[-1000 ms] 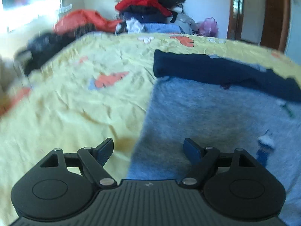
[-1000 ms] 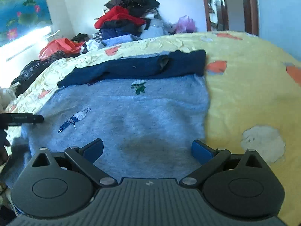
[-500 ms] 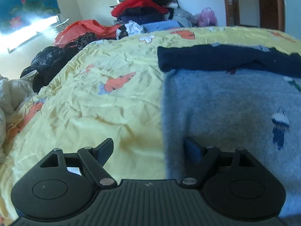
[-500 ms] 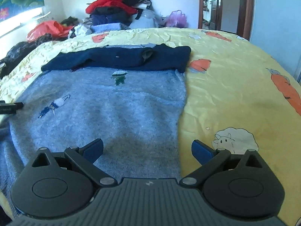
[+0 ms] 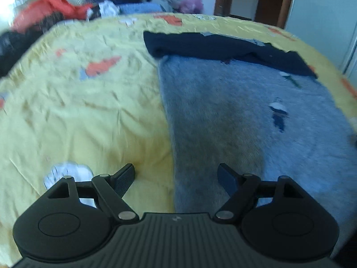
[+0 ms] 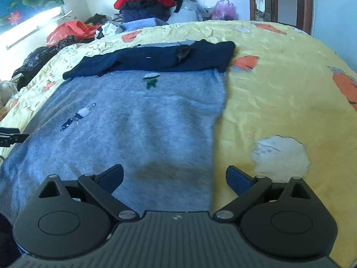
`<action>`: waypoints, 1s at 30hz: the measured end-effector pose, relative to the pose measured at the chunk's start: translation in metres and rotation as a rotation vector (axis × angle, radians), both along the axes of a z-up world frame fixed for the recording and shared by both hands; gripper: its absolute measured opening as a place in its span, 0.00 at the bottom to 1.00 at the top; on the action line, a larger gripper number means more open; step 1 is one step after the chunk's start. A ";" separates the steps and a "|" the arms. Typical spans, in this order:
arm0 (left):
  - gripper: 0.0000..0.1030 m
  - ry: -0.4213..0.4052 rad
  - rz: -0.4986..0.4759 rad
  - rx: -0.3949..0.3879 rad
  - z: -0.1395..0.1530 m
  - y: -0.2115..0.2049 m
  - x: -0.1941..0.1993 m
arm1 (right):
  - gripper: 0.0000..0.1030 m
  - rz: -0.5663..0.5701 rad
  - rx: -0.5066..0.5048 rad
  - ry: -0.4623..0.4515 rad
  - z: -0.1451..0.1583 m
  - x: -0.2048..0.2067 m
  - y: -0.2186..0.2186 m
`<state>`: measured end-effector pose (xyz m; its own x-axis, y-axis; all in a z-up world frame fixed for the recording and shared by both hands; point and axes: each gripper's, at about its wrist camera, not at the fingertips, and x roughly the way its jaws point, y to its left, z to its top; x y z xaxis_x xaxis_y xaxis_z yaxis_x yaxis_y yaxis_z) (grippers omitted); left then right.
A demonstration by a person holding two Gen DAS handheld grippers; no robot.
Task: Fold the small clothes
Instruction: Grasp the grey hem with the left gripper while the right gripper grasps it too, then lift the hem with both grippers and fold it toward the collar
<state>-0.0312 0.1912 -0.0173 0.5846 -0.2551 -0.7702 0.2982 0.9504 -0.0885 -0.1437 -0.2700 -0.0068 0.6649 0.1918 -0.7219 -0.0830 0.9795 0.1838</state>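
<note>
Left claw (image 5: 176,178) shifted, no legible writing

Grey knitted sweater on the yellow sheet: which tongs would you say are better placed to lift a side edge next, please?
Either, probably: left tongs open astride the grey knitted sweater's left edge, right tongs open astride its right.

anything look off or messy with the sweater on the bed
Mostly tidy: the grey-blue knit sweater lies flat on the yellow bedsheet. Its folded navy sleeves sit slightly askew, with a bunched spot near the middle.
</note>
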 end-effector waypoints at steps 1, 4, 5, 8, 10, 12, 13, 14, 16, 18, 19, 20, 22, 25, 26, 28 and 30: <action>0.79 0.014 -0.008 -0.026 0.000 0.004 -0.002 | 0.93 0.005 0.016 0.018 -0.001 -0.002 -0.006; 0.78 0.025 -0.039 -0.032 0.000 0.001 -0.004 | 0.89 0.006 0.068 0.014 -0.003 -0.008 -0.016; 0.78 0.027 -0.055 -0.032 0.000 -0.004 -0.003 | 0.89 0.017 0.078 0.014 -0.002 -0.007 -0.014; 0.62 0.032 -0.108 -0.060 0.002 -0.020 -0.001 | 0.72 0.078 0.094 0.008 -0.003 -0.002 0.002; 0.38 0.038 -0.121 -0.060 0.004 -0.034 0.005 | 0.51 0.099 0.072 0.005 -0.001 0.006 0.014; 0.13 0.060 -0.109 -0.069 0.004 -0.044 0.016 | 0.28 0.097 0.072 0.010 0.000 0.018 0.019; 0.13 0.064 -0.095 -0.074 0.004 -0.047 0.022 | 0.17 0.090 0.084 0.006 0.000 0.025 0.019; 0.11 0.059 -0.086 -0.069 0.005 -0.050 0.027 | 0.15 0.081 0.089 -0.002 0.002 0.030 0.017; 0.09 0.037 -0.071 -0.052 0.007 -0.055 0.035 | 0.14 0.059 0.083 -0.026 0.006 0.042 0.014; 0.08 0.013 -0.051 -0.044 0.009 -0.058 0.043 | 0.14 0.039 0.067 -0.051 0.011 0.055 0.011; 0.08 -0.003 -0.034 -0.041 0.011 -0.059 0.048 | 0.13 0.033 0.055 -0.064 0.013 0.061 0.010; 0.08 -0.017 -0.014 -0.036 0.013 -0.058 0.052 | 0.13 0.027 0.044 -0.079 0.015 0.068 0.009; 0.08 -0.046 0.036 -0.018 0.014 -0.058 0.064 | 0.13 0.014 0.031 -0.102 0.018 0.082 0.007; 0.08 -0.078 0.096 0.017 0.014 -0.056 0.075 | 0.13 -0.019 0.015 -0.140 0.020 0.100 0.006; 0.08 -0.072 0.094 0.019 0.015 -0.055 0.077 | 0.13 -0.025 0.003 -0.145 0.019 0.105 0.007; 0.08 -0.042 0.083 -0.006 0.017 -0.051 0.074 | 0.14 -0.012 -0.007 -0.127 0.017 0.109 0.011; 0.10 -0.024 0.055 -0.011 0.018 -0.046 0.064 | 0.22 0.018 -0.012 -0.129 0.018 0.102 0.017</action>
